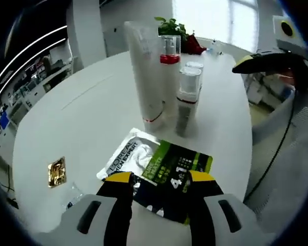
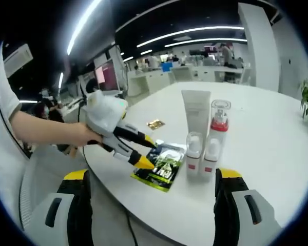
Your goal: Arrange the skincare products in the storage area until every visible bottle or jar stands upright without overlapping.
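A white tube stands upright on the white table. Beside it are a clear-capped bottle with a red collar and two small pump bottles, all upright. In the right gripper view the same group shows as the tube, the red-collared bottle and the pump bottles. A green-and-black sachet lies flat, overlapping a white sachet. My left gripper is open over the green sachet's near edge. My right gripper is open and holds nothing.
A small gold square lies left of the sachets. A potted plant stands at the table's far side. A person's forearm holds the left gripper. The table edge runs close to the sachets.
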`<state>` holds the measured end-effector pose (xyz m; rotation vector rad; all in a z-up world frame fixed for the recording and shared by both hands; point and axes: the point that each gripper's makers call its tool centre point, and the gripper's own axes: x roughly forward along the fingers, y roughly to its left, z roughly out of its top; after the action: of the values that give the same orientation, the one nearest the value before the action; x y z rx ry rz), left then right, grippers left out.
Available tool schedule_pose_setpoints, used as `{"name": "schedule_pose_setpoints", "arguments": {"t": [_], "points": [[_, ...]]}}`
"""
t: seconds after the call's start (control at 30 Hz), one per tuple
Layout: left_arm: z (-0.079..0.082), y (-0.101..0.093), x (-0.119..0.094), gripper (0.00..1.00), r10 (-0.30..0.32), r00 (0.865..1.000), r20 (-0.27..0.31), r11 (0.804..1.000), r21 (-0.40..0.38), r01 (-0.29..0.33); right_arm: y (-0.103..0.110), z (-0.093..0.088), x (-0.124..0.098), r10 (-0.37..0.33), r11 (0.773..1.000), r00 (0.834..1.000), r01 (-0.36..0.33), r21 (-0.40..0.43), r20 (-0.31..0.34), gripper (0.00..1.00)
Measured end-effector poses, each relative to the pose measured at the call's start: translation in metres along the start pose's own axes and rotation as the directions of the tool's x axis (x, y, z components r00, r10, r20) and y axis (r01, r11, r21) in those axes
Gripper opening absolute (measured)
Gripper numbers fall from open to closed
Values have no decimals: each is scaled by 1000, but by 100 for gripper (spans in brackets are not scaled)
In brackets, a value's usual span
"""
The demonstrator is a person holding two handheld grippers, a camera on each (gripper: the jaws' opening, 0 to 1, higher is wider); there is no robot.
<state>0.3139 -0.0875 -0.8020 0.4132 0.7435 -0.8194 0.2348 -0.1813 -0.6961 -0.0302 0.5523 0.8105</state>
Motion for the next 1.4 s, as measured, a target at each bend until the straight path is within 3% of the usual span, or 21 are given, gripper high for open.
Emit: {"name": "schedule_pose_setpoints", "arguments": {"t": [0.17, 0.33, 0.4, 0.73, 0.87, 1.17, 1.27, 1.33, 1.4], "points": [[0, 1, 4, 49, -9, 1000, -11, 999, 30, 10, -1, 1, -1, -7, 1000, 1000, 7, 5, 3, 100], [-17, 5, 16, 48, -37, 996, -86, 994, 96, 45, -3, 1, -1, -16, 1000, 1000, 16, 17, 7, 100], [-14, 5, 16, 48, -59, 996, -64, 995, 78, 64, -4, 1, -1, -20, 1000, 1000, 20, 18, 7, 100], [-10, 13, 23, 55, -175, 982, -68, 967, 175, 185, -7, -1, -1, -30, 999, 1000, 30, 23, 1, 100], [-12, 13, 24, 55, -188, 979, -80, 963, 182, 199, -8, -1, 0, -32, 999, 999, 32, 25, -2, 100], [-13, 13, 21, 53, -177, 981, -83, 974, 128, 186, -7, -2, 0, -30, 999, 1000, 31, 23, -7, 100], [3, 9, 16, 46, -195, 981, -2, 979, 64, 195, -7, -3, 0, -30, 999, 999, 31, 19, -11, 100], [11, 6, 9, 50, -186, 983, 1, 980, 75, 185, -7, -3, 0, -29, 999, 1000, 29, 17, -12, 100], [9, 7, 11, 52, -182, 983, 3, 981, 73, 181, -6, -3, 0, -26, 1000, 1000, 26, 13, -15, 100]]}}
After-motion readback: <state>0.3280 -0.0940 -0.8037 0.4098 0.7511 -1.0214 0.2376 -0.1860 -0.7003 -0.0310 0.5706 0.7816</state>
